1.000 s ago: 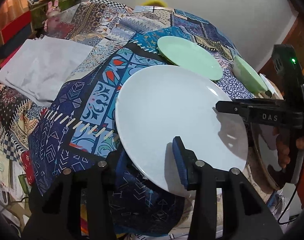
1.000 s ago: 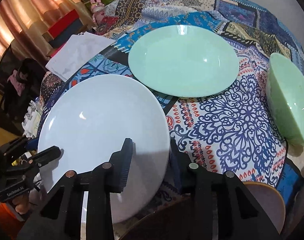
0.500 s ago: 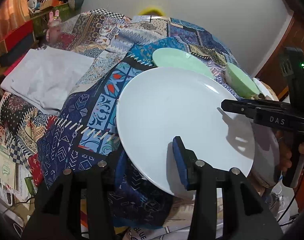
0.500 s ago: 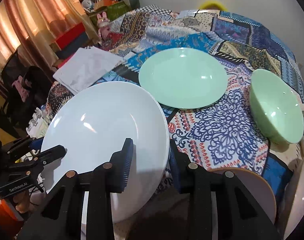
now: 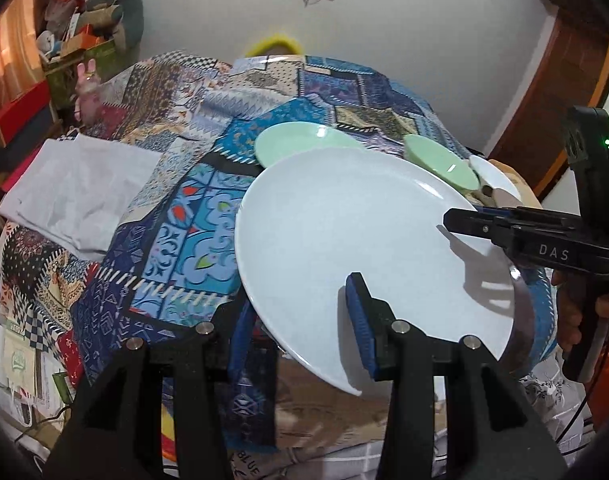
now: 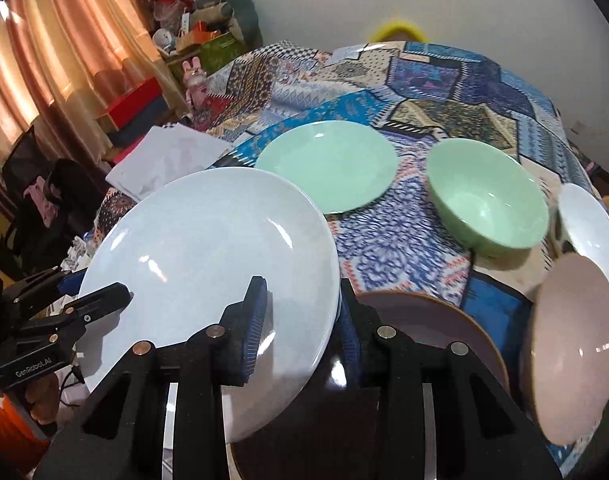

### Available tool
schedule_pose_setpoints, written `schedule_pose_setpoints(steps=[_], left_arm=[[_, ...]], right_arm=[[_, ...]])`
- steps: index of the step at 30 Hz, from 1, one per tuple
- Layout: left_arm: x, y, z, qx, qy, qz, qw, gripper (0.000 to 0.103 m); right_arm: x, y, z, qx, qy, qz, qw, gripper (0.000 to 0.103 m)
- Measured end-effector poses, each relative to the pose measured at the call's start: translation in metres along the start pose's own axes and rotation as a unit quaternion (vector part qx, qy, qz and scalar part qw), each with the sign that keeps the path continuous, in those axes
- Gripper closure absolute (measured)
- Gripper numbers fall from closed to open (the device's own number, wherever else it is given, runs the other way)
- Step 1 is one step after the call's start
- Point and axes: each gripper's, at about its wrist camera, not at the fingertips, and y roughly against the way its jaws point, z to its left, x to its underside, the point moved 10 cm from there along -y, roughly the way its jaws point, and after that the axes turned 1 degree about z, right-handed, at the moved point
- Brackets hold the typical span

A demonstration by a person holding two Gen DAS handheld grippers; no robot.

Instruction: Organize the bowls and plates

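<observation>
I have the white plate point(image 6: 208, 264) pinched at two places on its rim — my right gripper point(image 6: 300, 320) closed on the near edge, with one pad on the top face and the other under the rim, my left gripper point(image 5: 300, 316) closed on the opposite edge in the same way. A second ago the plate lay low over the patterned cloth point(image 5: 176, 240); now it has come up and tilted, and in the left wrist view its far rim hides part of the green plate point(image 6: 328, 164) and the green bowl point(image 6: 488, 192). So it is off the table and carried between both hands, free to go onto a stack. The green plate sits flat on the cloth just beyond it, the green bowl beside that. To my right I see a brown plate point(image 6: 432, 320) below my fingers, a pinkish bowl point(image 6: 568, 352) on its edge, and a small white bowl point(image 6: 592, 224) behind that. I judge the green plate the likeliest base, though I cannot be sure. The tilt is the risk — both grips must hold evenly.
</observation>
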Motion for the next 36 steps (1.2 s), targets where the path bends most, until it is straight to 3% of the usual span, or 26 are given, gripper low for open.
schedule_pose_setpoints(steps=[13,36], left_arm=[[0.006,-0.002,-0.056,0.02,-0.042,0.013,0.9988,0.06],[0.033,-0.053,-0.107,0.028,-0.082,0.084,0.9928,0.059]], right_arm=[[0.029,0.034,-0.038,0.012,-0.04,-0.016,0.999,0.071],[0.09,0.035,-0.093,0.007,-0.112,0.007,0.994,0.071]])
